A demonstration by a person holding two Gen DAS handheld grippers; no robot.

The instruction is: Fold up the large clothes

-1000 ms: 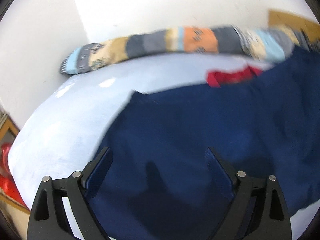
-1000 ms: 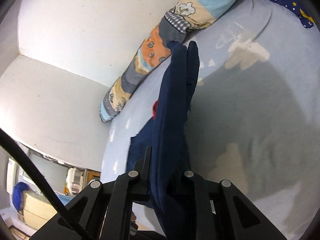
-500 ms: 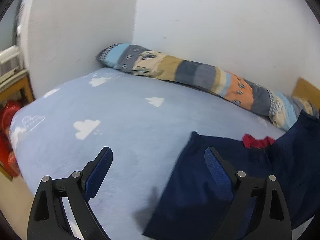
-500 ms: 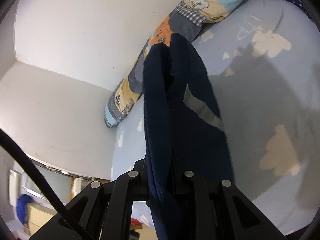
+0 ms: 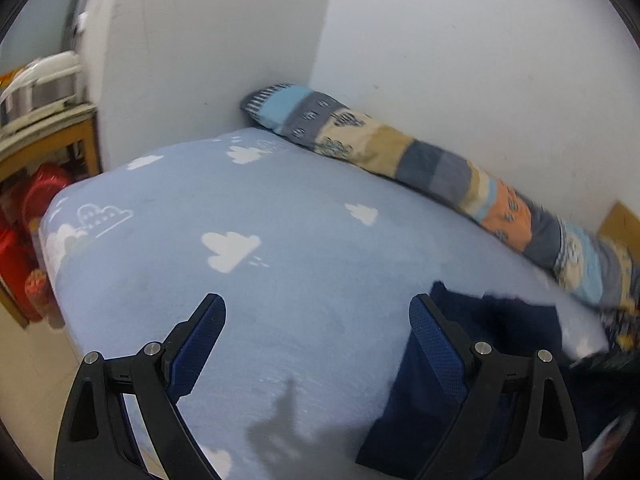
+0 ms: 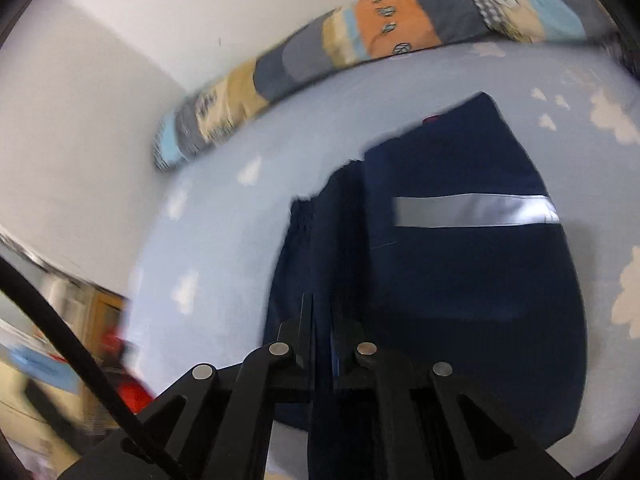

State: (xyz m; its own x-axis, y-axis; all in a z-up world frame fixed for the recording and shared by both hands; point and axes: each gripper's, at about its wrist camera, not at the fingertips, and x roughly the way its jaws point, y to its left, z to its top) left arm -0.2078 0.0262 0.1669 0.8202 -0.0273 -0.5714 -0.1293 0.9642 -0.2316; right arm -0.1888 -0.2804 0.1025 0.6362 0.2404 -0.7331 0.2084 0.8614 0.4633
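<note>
Navy garment (image 6: 460,264) lies folded on blue cloud-print bed (image 6: 224,248), grey reflective stripe (image 6: 472,210) across top layer. My right gripper (image 6: 322,344) clamped tight on garment's left edge, cloth running up between fingers. My left gripper (image 5: 316,328) spread wide, holding nothing, hanging over bare sheet; garment (image 5: 496,340) just beside its right finger. Long patchwork pillow (image 5: 400,160) against white wall. Wooden shelf (image 5: 52,140) and red items (image 5: 24,232) beside bed.

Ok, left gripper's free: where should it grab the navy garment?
Probably the near left corner of the navy garment, coming in low from the bare sheet side. That edge lies flat and exposed beside the open left gripper; the right gripper already pinches another fold.
</note>
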